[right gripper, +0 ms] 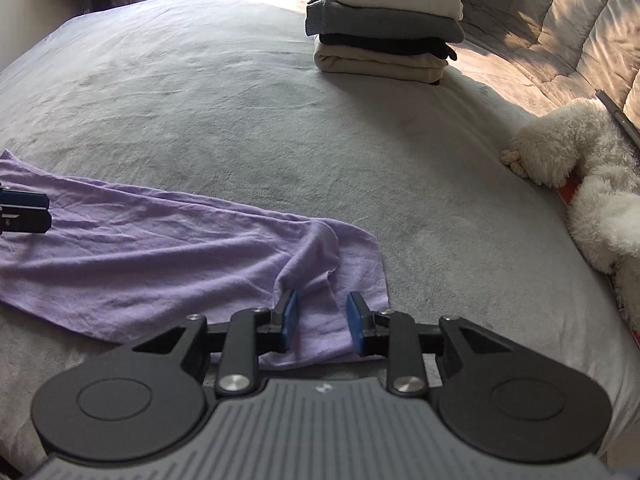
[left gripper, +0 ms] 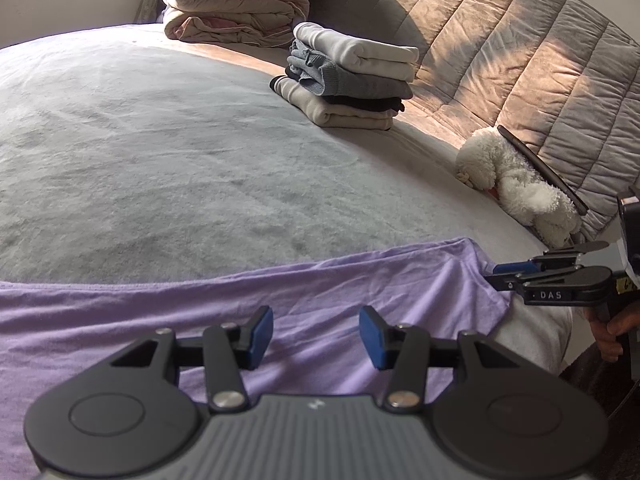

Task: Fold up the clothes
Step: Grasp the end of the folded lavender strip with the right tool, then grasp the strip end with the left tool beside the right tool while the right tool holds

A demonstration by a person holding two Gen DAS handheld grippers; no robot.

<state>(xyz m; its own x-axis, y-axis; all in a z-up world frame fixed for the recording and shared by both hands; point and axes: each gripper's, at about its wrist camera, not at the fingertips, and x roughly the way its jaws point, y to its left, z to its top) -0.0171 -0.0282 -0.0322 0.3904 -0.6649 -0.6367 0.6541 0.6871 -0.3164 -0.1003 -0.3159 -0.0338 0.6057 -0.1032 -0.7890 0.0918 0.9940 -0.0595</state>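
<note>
2 grippers hover low over a purple garment spread on the grey bed. In the left wrist view the left gripper has its blue pads well apart with nothing between them, and the garment lies directly beneath and ahead of it, filling the frame from 9 o'clock across to about 3 o'clock. The garment's far edge runs just beyond the fingertips toward 12 o'clock. At 3 o'clock in that view the right gripper is seen side-on at the garment's right end, held by a hand; from that angle I cannot tell how its jaws stand.

In the right wrist view the right gripper also stands apart, gripping nothing. A raised fold of the purple cloth runs up between its 2 pads, and the garment's corner lies just under and ahead of them, the rest stretching away toward 9 o'clock, where the tip of the left gripper sits over it.

1 stack of 4 folded clothes, white on top, sits far off at 12 to 1 o'clock on the bed. A white plush toy lies at 3 o'clock by a quilted cover.
</note>
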